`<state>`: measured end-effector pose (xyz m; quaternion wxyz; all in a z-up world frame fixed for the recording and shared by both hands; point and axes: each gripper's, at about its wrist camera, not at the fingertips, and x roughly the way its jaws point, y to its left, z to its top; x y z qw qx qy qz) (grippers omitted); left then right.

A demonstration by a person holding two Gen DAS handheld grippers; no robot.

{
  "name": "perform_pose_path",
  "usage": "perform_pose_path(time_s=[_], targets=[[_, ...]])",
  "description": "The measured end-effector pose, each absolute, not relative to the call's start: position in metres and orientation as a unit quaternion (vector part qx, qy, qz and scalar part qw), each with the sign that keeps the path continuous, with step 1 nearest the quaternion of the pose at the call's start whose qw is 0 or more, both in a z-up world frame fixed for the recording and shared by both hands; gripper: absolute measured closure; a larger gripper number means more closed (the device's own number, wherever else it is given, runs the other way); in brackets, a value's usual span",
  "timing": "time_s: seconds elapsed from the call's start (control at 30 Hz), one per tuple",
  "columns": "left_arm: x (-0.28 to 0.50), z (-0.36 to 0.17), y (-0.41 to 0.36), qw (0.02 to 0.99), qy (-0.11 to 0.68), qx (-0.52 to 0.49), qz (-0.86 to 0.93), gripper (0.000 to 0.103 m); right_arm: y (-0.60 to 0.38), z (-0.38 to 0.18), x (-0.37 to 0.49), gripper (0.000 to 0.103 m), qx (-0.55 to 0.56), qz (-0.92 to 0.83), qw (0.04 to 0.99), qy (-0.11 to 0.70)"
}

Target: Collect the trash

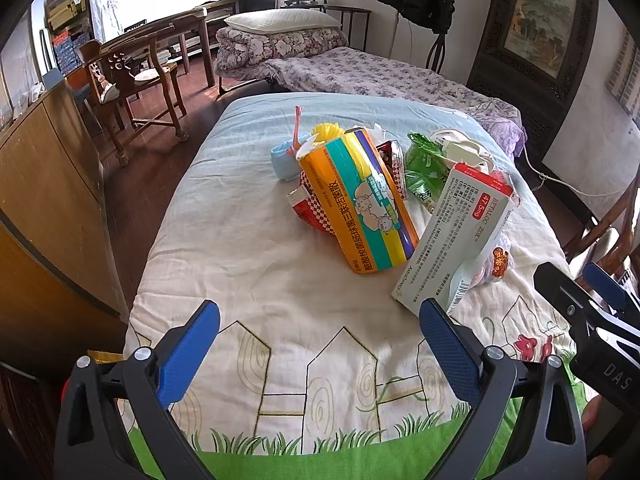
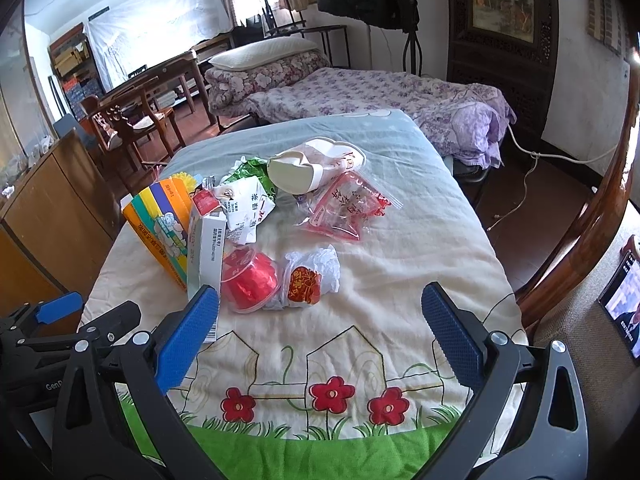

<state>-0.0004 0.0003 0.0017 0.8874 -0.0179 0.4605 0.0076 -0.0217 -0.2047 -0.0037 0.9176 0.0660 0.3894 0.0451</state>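
Observation:
A heap of trash lies on a quilt-covered surface (image 1: 248,264). It holds a striped orange medicine box (image 1: 360,200), a white Betaloc box (image 1: 456,232), a green wrapper (image 1: 424,168) and a red checked packet (image 1: 316,216). The right wrist view adds a red plastic cup (image 2: 248,280), a crumpled white bag with a red label (image 2: 312,276), a clear red-printed pouch (image 2: 344,208) and a white paper bowl (image 2: 308,168). My left gripper (image 1: 320,344) hangs open before the heap, its right finger near the white box. My right gripper (image 2: 320,328) is open and empty, close to the cup.
A wooden cabinet (image 1: 44,184) stands along the left. Beyond the quilt are a floral bed (image 1: 360,68) with a pillow, wooden chairs and a table (image 1: 148,60). A wooden chair arm (image 2: 592,216) and a lit screen (image 2: 624,304) sit at the right.

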Motion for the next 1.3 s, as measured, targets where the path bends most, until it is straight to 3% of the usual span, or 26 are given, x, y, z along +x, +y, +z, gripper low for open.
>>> perform_pose_path(time_s=[1.3], targets=[[0.003, -0.001, 0.005, 0.886, 0.462, -0.032, 0.002, 0.006, -0.215, -0.01, -0.015, 0.006, 0.078, 0.036, 0.914, 0.397]])
